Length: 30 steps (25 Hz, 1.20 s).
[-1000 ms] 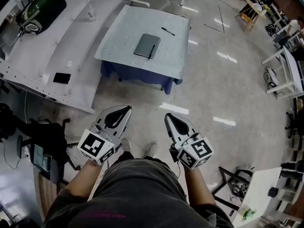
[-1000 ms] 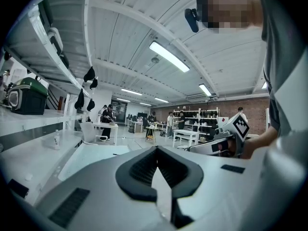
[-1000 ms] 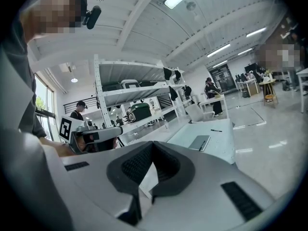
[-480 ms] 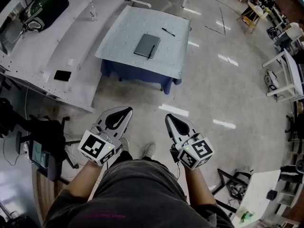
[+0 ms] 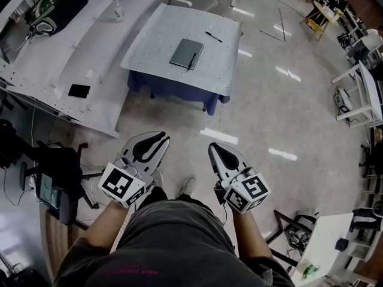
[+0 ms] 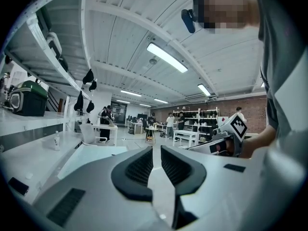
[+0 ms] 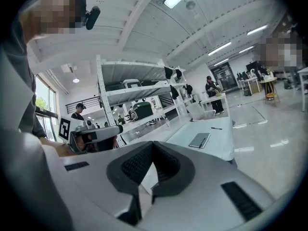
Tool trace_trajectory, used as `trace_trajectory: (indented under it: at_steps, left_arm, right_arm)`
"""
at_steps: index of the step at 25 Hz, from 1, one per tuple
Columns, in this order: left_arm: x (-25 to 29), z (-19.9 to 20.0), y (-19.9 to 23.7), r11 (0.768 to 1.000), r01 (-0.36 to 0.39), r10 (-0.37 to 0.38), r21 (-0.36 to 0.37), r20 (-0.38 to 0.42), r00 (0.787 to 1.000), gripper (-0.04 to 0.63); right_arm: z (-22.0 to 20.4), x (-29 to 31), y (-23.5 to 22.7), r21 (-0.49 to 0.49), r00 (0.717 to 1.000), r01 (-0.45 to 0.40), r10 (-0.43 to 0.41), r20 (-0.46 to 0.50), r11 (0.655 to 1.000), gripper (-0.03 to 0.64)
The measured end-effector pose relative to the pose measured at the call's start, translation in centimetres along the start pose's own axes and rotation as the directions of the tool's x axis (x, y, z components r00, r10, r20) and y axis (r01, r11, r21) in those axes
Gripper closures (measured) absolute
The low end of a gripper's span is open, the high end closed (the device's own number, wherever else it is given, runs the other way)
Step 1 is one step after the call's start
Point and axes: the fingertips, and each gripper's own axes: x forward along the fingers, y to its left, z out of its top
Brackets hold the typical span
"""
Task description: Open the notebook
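Your left tool (image 6: 157,148) is in front of your waist with its jaws slightly apart. They have just been opening, and nothing is between them. Your right tool (image 7: 152,143) has its jaw tips together and is empty. Neither tool touches anything. Well ahead, across the floor (image 5: 269,118), the grey notebook (image 5: 187,54) lies closed and flat on the tabletop (image 5: 149,46), with a pen (image 5: 192,63) against its right edge.

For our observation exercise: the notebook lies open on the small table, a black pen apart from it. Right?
No: the head view shows the notebook closed, not open. It lies on the small table, a black pen apart from it.
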Motion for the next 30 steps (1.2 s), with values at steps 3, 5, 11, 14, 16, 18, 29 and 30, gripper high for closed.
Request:
trace_trajectory:
  at_steps: [3, 5, 11, 14, 16, 18, 29, 30]
  left_arm:
    - [-0.33, -0.02, -0.03, 1.000, -0.003, 0.002, 0.001, 0.002, 1.000, 0.534]
    - [-0.48, 0.03, -0.02, 1.000, -0.005, 0.005, 0.001, 0.003, 1.000, 0.528]
    - [-0.81, 0.08, 0.35, 1.000, -0.010, 0.010, -0.001, 0.003, 1.000, 0.500]
    - [-0.88, 0.10, 0.32, 1.000, -0.012, 0.012, 0.000, 0.002, 1.000, 0.485]
    - [-0.94, 0.08, 0.25, 1.000, -0.011, 0.011, 0.001, 0.000, 1.000, 0.471]
    - [-0.98, 0.00, 0.24, 1.000, -0.010, 0.010, 0.000, -0.003, 1.000, 0.459]
    - [-0.93, -0.15, 0.46, 0.999, -0.038, 0.038, 0.007, -0.005, 0.999, 0.385]
    - [-0.93, -0.13, 0.48, 0.999, -0.041, 0.041, 0.007, -0.004, 0.999, 0.380]
  right_arm:
    - [-0.13, -0.08, 0.28, -0.002, 1.000, -0.002, 0.002, 0.001, 1.000, 0.614]
    - [-0.24, -0.15, 0.36, -0.004, 1.000, -0.004, 0.004, 0.001, 1.000, 0.614]
    - [-0.16, 0.11, 0.70, -0.004, 1.000, -0.003, 0.003, 0.003, 1.000, 0.614]
    - [-0.13, 0.06, 0.83, -0.001, 1.000, 0.000, 0.000, 0.006, 1.000, 0.614]
    - [-0.16, -0.05, 0.94, 0.000, 1.000, 0.002, -0.002, 0.007, 1.000, 0.614]
    - [-0.35, -0.09, 0.97, 0.000, 1.000, 0.002, -0.002, 0.005, 1.000, 0.614]
    - [-0.50, -0.39, 0.69, 0.008, 1.000, 0.005, -0.005, 0.010, 1.000, 0.614]
    - [-0.46, -0.41, 0.65, 0.010, 1.000, 0.006, -0.006, 0.011, 1.000, 0.614]
